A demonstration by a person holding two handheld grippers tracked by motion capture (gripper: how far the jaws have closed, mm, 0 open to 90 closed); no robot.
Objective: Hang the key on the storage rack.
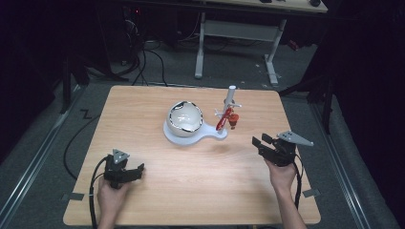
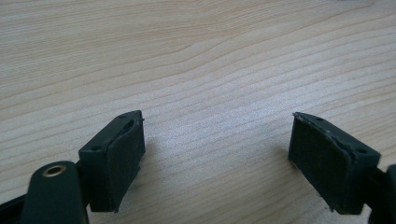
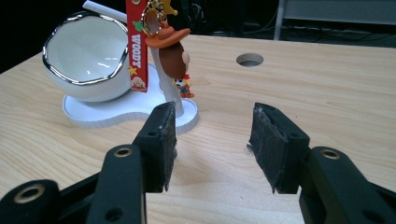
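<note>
The left gripper (image 1: 125, 172) rests low at the near left of the pale wooden table (image 1: 143, 114), its 2 black jaws spread wide with only bare wood between them. It sits well apart from the work, so it adds little risk unless its trailing cable drags across the tabletop.

At the table's middle stands the white plastic stand with a glossy white bowl rimmed in silver (image 3: 88, 56). Just to the right of the bowl rises the stand's thin white post (image 1: 231, 98), and from it hang a red "WOODY" strap (image 3: 135, 46) and a small brown cowboy-figure keychain (image 3: 173, 56).

The right gripper (image 3: 212, 140) hovers near the stand, jaws released and holding nothing, pointed at the post's foot. The charm probably swings freely, so a fast closing could pinch the strap alone or miss. Pushing against the slender post could tip the light stand or slide it; lifting sideways could snag the ring on the peg.
</note>
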